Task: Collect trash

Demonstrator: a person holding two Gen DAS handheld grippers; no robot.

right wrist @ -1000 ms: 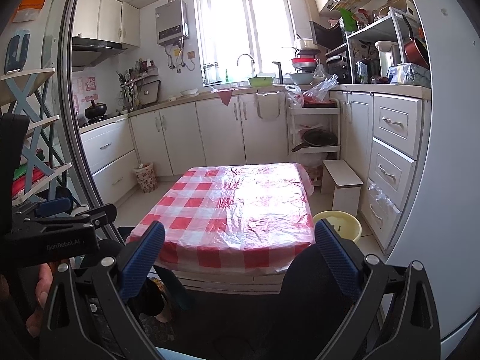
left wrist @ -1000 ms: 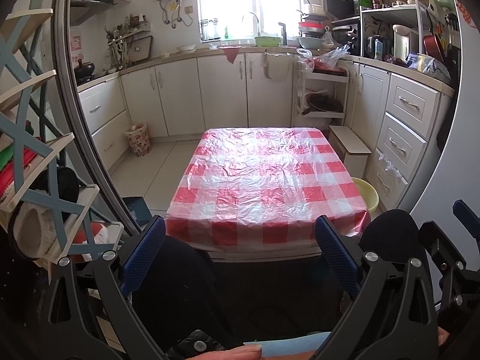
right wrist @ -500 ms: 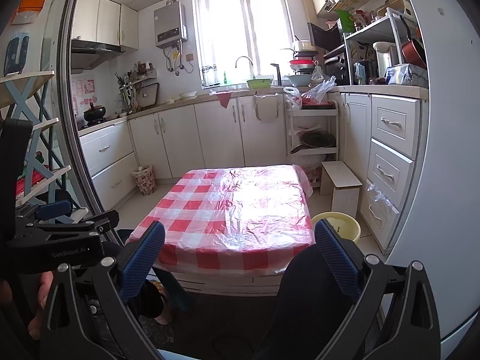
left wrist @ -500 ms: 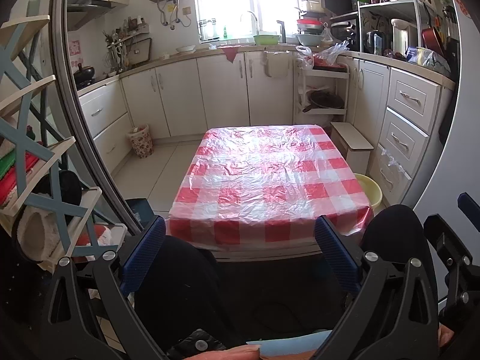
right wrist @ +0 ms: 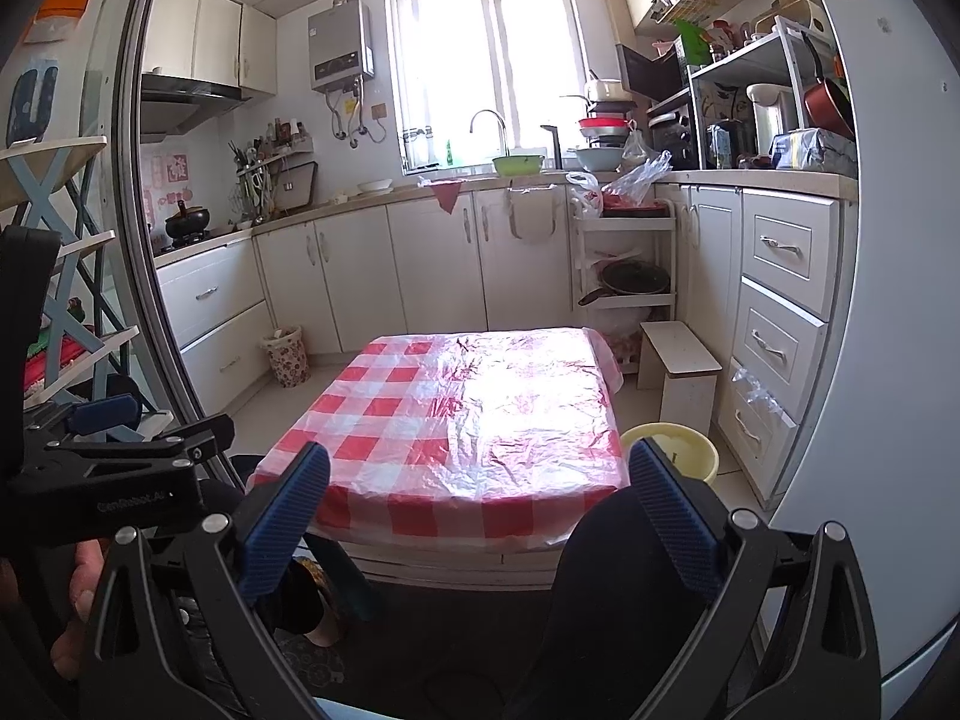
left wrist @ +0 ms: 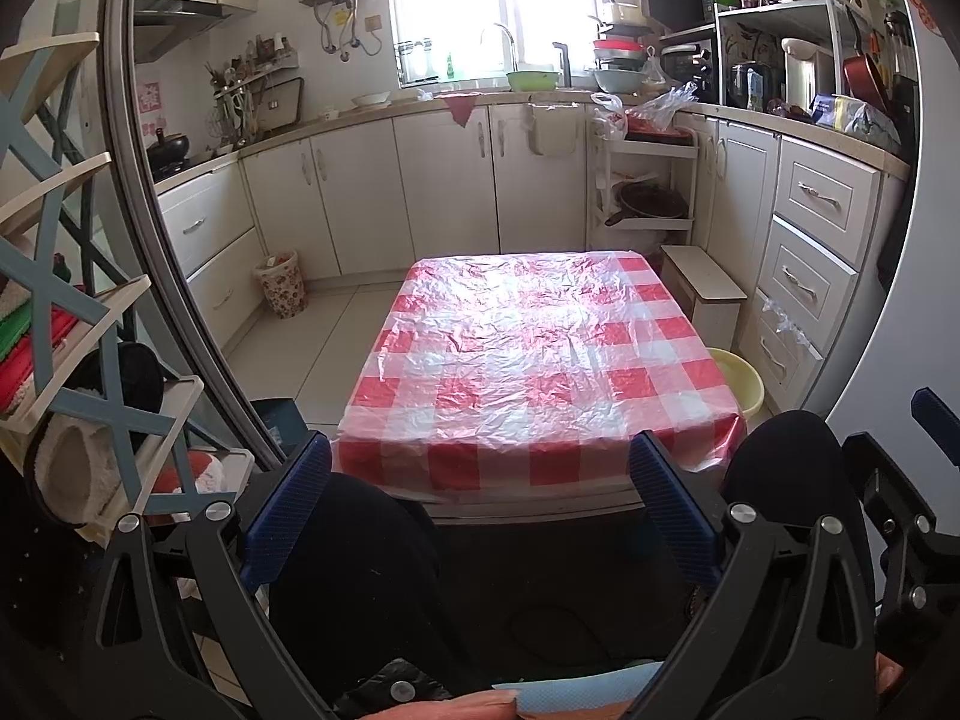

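Short of the red-and-white checked plastic-covered table [left wrist: 534, 360], the left gripper [left wrist: 480, 492] and right gripper [right wrist: 480, 498] are held wide open, nothing gripped or touched.

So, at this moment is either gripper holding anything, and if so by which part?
Nothing is held. The left gripper and the right gripper both stand open with empty space between their fingers, short of the checked table.

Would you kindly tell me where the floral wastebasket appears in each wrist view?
Left wrist: floral wastebasket at left of centre, on the floor against the cabinets.
Right wrist: wastebasket at left, mid-height, beside the drawers.
Shared landmark: the checked table, to its right in both.
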